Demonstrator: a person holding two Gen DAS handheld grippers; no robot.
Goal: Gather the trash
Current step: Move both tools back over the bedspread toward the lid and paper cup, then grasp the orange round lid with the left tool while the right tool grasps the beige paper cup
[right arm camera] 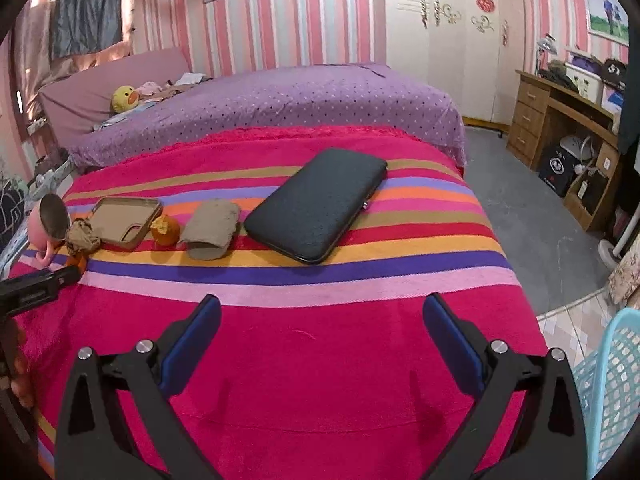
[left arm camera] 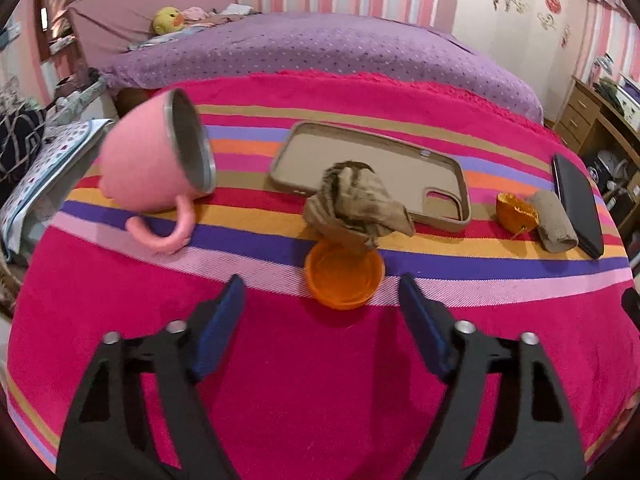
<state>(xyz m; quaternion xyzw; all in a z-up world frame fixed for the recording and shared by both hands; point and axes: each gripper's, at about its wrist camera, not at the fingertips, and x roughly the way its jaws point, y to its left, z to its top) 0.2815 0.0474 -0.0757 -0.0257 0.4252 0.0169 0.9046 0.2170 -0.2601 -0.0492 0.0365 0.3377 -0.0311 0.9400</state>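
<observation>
On the striped red cloth (left arm camera: 280, 360) lie an orange peel cup (left arm camera: 344, 276), a crumpled brown paper wad (left arm camera: 356, 206) just behind it, a second orange peel half (left arm camera: 516, 212) and a folded brown paper (left arm camera: 554, 220). My left gripper (left arm camera: 320, 300) is open, its fingers straddling the space just in front of the near peel cup. My right gripper (right arm camera: 322, 320) is open and empty over bare cloth, well short of the folded paper (right arm camera: 212, 230) and the orange peel (right arm camera: 165, 230). The paper wad (right arm camera: 82, 236) shows at far left.
A pink mug (left arm camera: 160, 168) lies on its side at left. A beige phone case (left arm camera: 372, 172) and a black wallet (right arm camera: 316, 204) lie on the cloth. A blue mesh basket (right arm camera: 608, 392) stands at right by the floor. A purple bed lies behind.
</observation>
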